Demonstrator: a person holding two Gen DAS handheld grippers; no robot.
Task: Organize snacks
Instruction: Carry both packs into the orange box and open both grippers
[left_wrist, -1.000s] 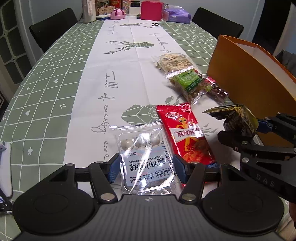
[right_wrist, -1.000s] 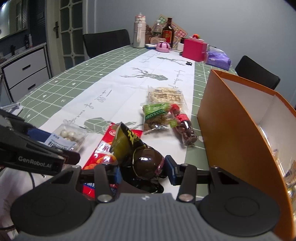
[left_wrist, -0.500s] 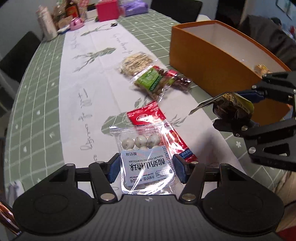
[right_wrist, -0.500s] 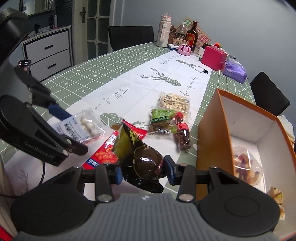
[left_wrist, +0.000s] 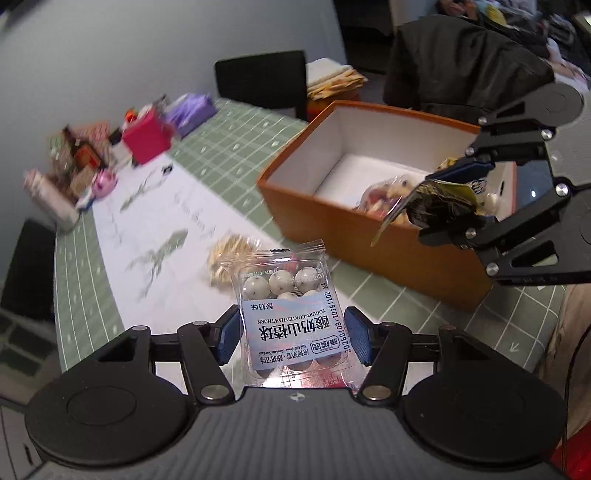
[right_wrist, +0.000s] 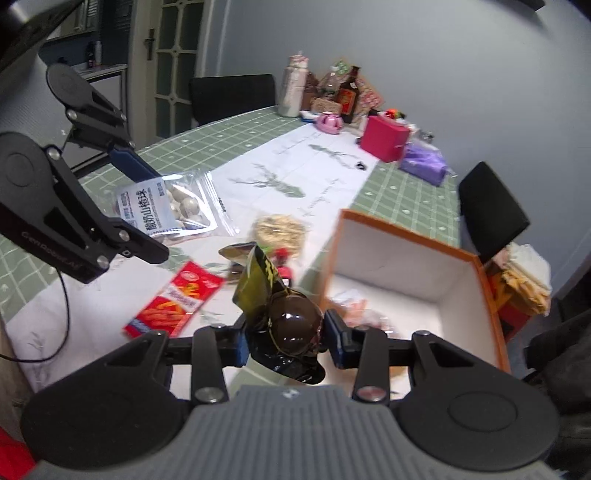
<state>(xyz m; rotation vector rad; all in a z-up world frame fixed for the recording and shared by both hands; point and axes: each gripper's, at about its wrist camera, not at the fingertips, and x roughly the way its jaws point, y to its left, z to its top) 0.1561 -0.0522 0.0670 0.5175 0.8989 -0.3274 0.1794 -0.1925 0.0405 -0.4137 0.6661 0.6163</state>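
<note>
We find the open orange cardboard box (right_wrist: 417, 266) at one o'clock of our right gripper (right_wrist: 286, 338), clamped on a dark foil snack pouch (right_wrist: 291, 325) and nearer it, while our left gripper (left_wrist: 291, 334) pinches a clear yogurt-hawthorn ball packet (left_wrist: 286, 306).

A pink box (right_wrist: 384, 137) sits at the table's (right_wrist: 221, 133) far end, a purple pack (right_wrist: 424, 162) beside it, a dark bottle (right_wrist: 349, 96) behind, black chairs (right_wrist: 232, 96) around.

A green-checked tabletop (right_wrist: 221, 136) with a white runner (right_wrist: 295, 173) carries an open orange box (right_wrist: 476, 280), a red snack packet (right_wrist: 173, 302), a pale cracker bag (right_wrist: 277, 232), and bottles, a pink box (right_wrist: 384, 138) and purple pack (right_wrist: 424, 164) at its far end.
</note>
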